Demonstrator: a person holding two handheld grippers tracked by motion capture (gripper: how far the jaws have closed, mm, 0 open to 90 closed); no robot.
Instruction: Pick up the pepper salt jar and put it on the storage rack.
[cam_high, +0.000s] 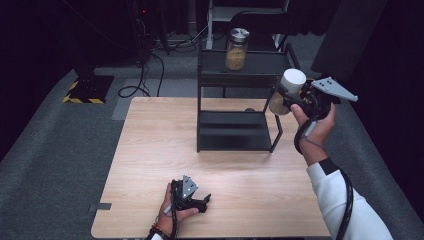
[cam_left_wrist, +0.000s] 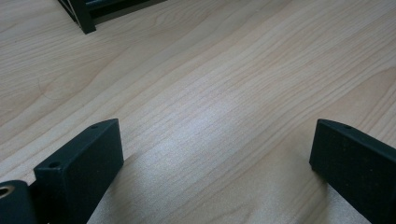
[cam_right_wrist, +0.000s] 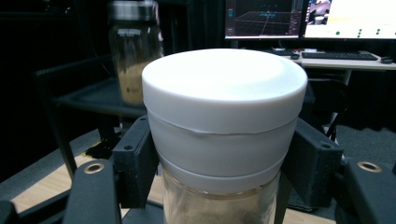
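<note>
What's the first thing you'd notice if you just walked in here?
Probably the jar with the white lid, held up in the air by the right gripper beside the black shelf. Next, a second jar with a metal lid standing on the shelf's top level. The left gripper rests open on the wooden table.

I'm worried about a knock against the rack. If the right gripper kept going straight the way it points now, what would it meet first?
Probably the black rack's upper shelf. The right gripper, shut on the white-lidded jar, points toward it, with the metal-lidded jar standing there off to the left. Depth is hard to judge.
</note>
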